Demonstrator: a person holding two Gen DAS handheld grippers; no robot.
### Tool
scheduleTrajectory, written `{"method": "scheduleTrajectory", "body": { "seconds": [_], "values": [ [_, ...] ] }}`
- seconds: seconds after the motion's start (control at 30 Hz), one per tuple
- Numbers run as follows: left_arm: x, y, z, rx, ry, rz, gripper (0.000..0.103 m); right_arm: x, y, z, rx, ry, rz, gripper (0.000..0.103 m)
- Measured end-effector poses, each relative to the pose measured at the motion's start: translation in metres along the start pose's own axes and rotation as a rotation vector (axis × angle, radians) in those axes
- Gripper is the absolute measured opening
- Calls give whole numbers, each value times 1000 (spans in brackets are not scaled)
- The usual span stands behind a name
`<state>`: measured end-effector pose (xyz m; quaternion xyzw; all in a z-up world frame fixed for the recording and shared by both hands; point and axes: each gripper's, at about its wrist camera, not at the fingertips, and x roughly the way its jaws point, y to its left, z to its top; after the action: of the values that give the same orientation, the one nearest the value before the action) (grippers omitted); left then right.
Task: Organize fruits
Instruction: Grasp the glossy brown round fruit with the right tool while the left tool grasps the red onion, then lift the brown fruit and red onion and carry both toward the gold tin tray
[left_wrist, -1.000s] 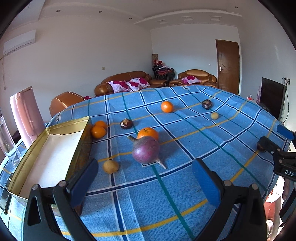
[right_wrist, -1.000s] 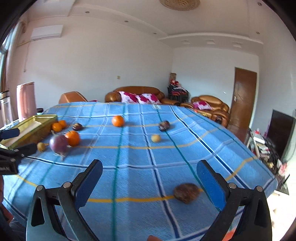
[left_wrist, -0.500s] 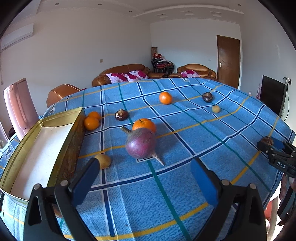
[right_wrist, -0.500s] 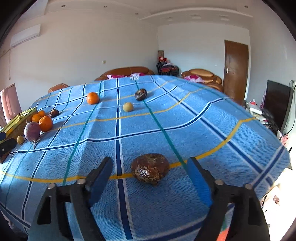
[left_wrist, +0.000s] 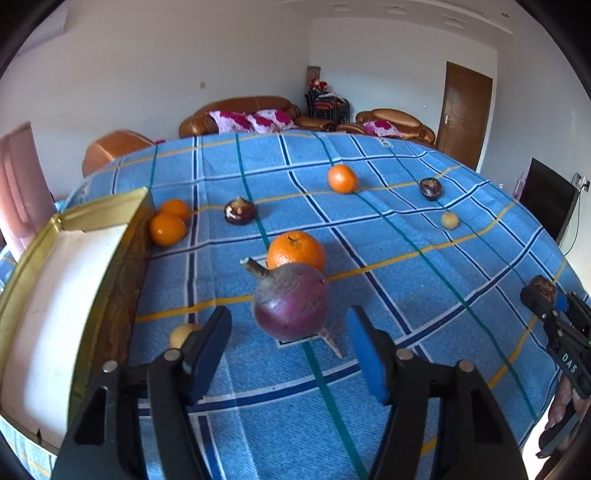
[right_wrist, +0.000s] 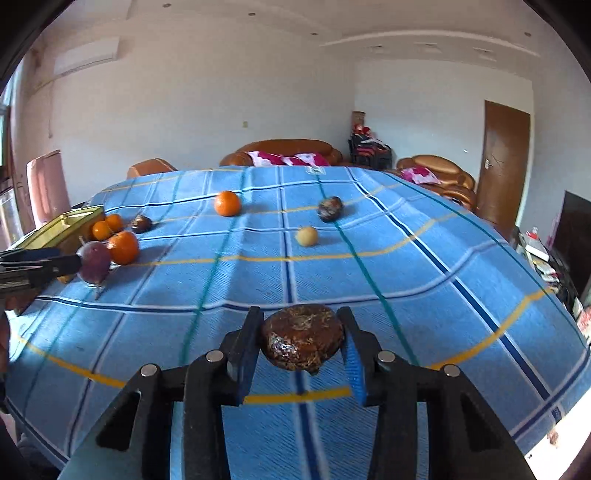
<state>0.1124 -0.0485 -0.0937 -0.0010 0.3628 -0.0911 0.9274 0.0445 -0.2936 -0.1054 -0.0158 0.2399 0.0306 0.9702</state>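
My left gripper (left_wrist: 290, 341) is open, its blue pads either side of a large purple root (left_wrist: 291, 310) on the blue checked cloth, apart from it. A big orange (left_wrist: 296, 251) sits just behind the root and a small yellow fruit (left_wrist: 181, 334) lies left of it. My right gripper (right_wrist: 301, 345) is shut on a dark brown fruit (right_wrist: 303, 341) near the table's front right; it also shows in the left wrist view (left_wrist: 543, 290). A gold tin (left_wrist: 55, 295) with a white inside stands at the left.
Two small oranges (left_wrist: 168, 229) lie against the tin. A dark fruit (left_wrist: 240, 214), another orange (left_wrist: 342, 179), a second dark fruit (left_wrist: 430, 189) and a pale yellow fruit (left_wrist: 449, 220) are scattered further back. Sofas stand beyond the table.
My right gripper moved in on the brown fruit and closed on it. My left gripper moved forward to the purple root and narrowed around it.
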Motion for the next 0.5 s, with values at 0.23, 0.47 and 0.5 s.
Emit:
{"method": "scheduleTrajectory", "body": {
  "seconds": [0.23, 0.47, 0.5],
  "values": [
    [16, -1, 11, 4, 45, 22, 63, 1, 43, 25, -71, -45, 84, 42],
    [32, 1, 14, 10, 107, -11, 54, 5, 68, 44, -91, -79, 135, 43],
    [32, 2, 14, 5, 107, -16, 54, 8, 71, 45, -92, -78, 141, 43]
  ]
}}
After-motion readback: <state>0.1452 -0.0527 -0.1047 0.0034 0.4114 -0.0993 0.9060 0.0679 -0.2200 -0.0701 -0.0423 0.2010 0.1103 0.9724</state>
